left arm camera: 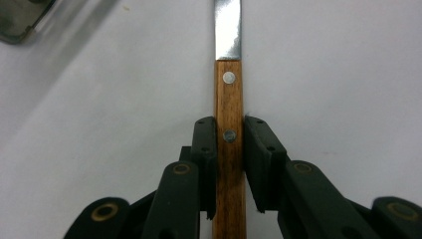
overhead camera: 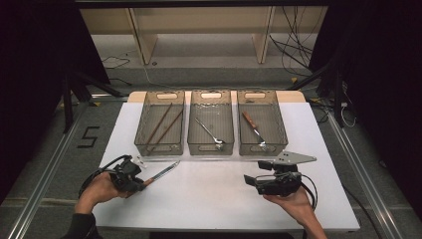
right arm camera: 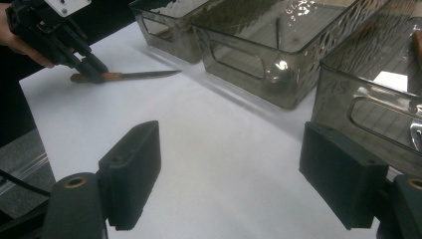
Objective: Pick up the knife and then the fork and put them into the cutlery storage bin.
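While the white table [overhead camera: 214,199] carries three smoky bins [overhead camera: 210,122] along its far edge, the right gripper [right arm camera: 239,174] hangs wide open and empty, and the left gripper [left arm camera: 230,144] pinches the wooden-handled knife [left arm camera: 229,104] lying flat on the tabletop near the left bin.

Black grippers, trailing cables; right gripper [overhead camera: 250,180] bears grey plate.

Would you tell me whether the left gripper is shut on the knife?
Shut: the left gripper pads press both sides of the knife handle.
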The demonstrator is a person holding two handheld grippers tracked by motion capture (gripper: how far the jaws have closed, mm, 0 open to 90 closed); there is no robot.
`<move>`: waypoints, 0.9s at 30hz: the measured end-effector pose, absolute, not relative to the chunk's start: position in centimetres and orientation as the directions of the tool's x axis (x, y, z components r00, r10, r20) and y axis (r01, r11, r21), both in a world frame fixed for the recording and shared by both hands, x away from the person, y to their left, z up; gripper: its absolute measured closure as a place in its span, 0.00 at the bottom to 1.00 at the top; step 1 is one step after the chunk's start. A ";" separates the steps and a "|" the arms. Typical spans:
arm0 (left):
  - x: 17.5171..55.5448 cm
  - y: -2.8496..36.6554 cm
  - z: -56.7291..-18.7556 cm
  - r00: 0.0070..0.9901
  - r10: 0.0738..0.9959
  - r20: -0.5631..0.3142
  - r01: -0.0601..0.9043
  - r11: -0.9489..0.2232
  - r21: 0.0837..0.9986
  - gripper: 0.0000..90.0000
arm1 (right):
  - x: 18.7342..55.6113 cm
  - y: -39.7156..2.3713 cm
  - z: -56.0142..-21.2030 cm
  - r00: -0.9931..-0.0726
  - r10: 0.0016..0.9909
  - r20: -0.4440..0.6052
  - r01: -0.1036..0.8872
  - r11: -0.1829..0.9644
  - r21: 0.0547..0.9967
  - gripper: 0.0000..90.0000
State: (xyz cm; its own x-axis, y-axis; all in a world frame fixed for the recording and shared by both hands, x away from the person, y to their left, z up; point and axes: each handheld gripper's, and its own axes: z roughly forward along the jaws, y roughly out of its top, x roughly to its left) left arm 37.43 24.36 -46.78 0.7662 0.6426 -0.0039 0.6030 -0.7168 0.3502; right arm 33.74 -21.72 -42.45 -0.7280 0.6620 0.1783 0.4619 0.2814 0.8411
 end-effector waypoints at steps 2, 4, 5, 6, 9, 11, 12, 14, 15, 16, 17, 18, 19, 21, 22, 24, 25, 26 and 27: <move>37.4 24.1 -46.6 0.767 0.642 -0.006 0.600 -0.713 0.362 0.84 | 33.7 -21.6 -42.4 -0.732 0.659 0.176 0.457 0.282 0.844 0.28; 37.3 23.8 -46.3 0.771 0.636 -0.007 0.592 -0.714 0.373 0.84 | 33.6 -21.5 -42.3 -0.737 0.654 0.171 0.449 0.285 0.847 0.28; 37.2 23.5 -46.1 0.773 0.634 -0.012 0.588 -0.710 0.386 0.84 | 33.5 -21.4 -42.2 -0.741 0.650 0.165 0.442 0.289 0.849 0.28; 37.1 23.2 -45.8 0.783 0.622 -0.018 0.577 -0.714 0.397 0.84 | 33.4 -21.2 -42.2 -0.745 0.647 0.161 0.437 0.291 0.851 0.28; 36.9 22.3 -45.1 0.792 0.610 -0.020 0.559 -0.712 0.424 0.84 | 33.0 -20.8 -41.9 -0.759 0.637 0.136 0.409 0.304 0.861 0.28; 36.7 21.4 -44.8 0.804 0.594 -0.021 0.543 -0.719 0.434 0.84 | 32.7 -20.4 -41.7 -0.770 0.629 0.110 0.384 0.319 0.867 0.28; 36.6 21.0 -44.7 0.809 0.587 -0.029 0.538 -0.720 0.439 0.84 | 32.6 -20.2 -41.7 -0.774 0.625 0.101 0.375 0.324 0.869 0.28; 36.4 20.1 -44.5 0.824 0.565 -0.044 0.524 -0.730 0.439 0.84 | 32.2 -19.8 -41.5 -0.783 0.616 0.083 0.354 0.332 0.875 0.28; 36.3 19.6 -44.4 0.828 0.558 -0.051 0.518 -0.729 0.447 0.84 | 32.1 -19.5 -41.4 -0.789 0.610 0.073 0.344 0.340 0.875 0.28; 36.3 19.2 -44.3 0.832 0.553 -0.053 0.513 -0.729 0.453 0.84 | 31.9 -19.2 -41.3 -0.797 0.602 0.056 0.327 0.352 0.877 0.28; 36.1 18.8 -44.2 0.838 0.542 -0.057 0.504 -0.731 0.460 0.84 | 31.7 -19.0 -41.3 -0.802 0.596 0.045 0.317 0.361 0.877 0.28; 36.1 18.4 -44.1 0.846 0.530 -0.060 0.494 -0.733 0.467 0.84 | 31.6 -18.7 -41.2 -0.807 0.589 0.030 0.304 0.371 0.877 0.28; 36.0 18.0 -44.0 0.852 0.519 -0.069 0.487 -0.737 0.469 0.84 | 31.4 -18.4 -41.2 -0.814 0.581 0.019 0.293 0.382 0.877 0.28; 35.8 17.2 -43.8 0.859 0.505 -0.084 0.479 -0.736 0.478 0.84 | 31.1 -17.8 -41.2 -0.831 0.557 -0.002 0.271 0.407 0.872 0.28; 35.8 16.9 -43.8 0.860 0.502 -0.090 0.479 -0.733 0.483 0.84 | 30.9 -17.4 -41.2 -0.837 0.547 -0.022 0.252 0.421 0.871 0.28; 35.7 16.3 -43.6 0.872 0.481 -0.091 0.461 -0.744 0.483 0.84 | 30.5 -16.6 -41.3 -0.847 0.529 -0.060 0.224 0.457 0.861 0.28; 35.6 15.9 -43.6 0.873 0.478 -0.095 0.460 -0.744 0.486 0.84 | 30.4 -16.3 -41.4 -0.848 0.524 -0.075 0.213 0.467 0.858 0.28; 35.6 15.6 -43.5 0.875 0.474 -0.097 0.457 -0.744 0.487 0.84 | 30.2 -15.9 -41.4 -0.851 0.518 -0.088 0.206 0.482 0.851 0.28; 35.6 15.3 -43.5 0.879 0.467 -0.098 0.452 -0.748 0.486 0.84 | 30.1 -15.6 -41.5 -0.853 0.512 -0.102 0.196 0.495 0.846 0.28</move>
State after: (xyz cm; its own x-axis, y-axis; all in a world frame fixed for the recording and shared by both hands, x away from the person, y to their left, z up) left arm 35.58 15.33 -43.47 0.8786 0.4673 -0.0983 0.4521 -0.7478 0.4863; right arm 30.09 -15.62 -41.47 -0.8532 0.5115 -0.1015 0.1963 0.4954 0.8462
